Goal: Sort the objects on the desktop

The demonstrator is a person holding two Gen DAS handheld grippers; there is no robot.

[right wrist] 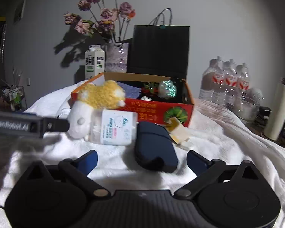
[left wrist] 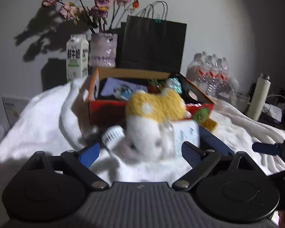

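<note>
Nearest the right wrist camera, the right gripper [right wrist: 141,158] is held low over a white towel [right wrist: 228,142], its two blue-padded fingers spread wide with nothing between them. One dark blue case [right wrist: 153,146] lies on the towel just ahead of the gap, untouched. The left gripper [left wrist: 140,152] is likewise low and level, its fingers set wide apart; one plush toy [left wrist: 152,121], yellow above and white below, sits blurred just beyond the fingertips, and contact with either pad cannot be told. In the right wrist view this gripper enters from the left edge as a dark bar reaching the toy's white side. One white tissue pack [right wrist: 117,129] lies touching the toy, between it and the case. One red cardboard box [right wrist: 161,112] stands open behind them, holding several small items. Behind the box: one black paper bag [right wrist: 159,51], one milk carton [right wrist: 95,62], one vase [right wrist: 116,57] of dried flowers. To the right stand a shrink-wrapped pack of water bottles [right wrist: 226,81] (exact count unclear) and one cream flask [right wrist: 279,112].
</note>
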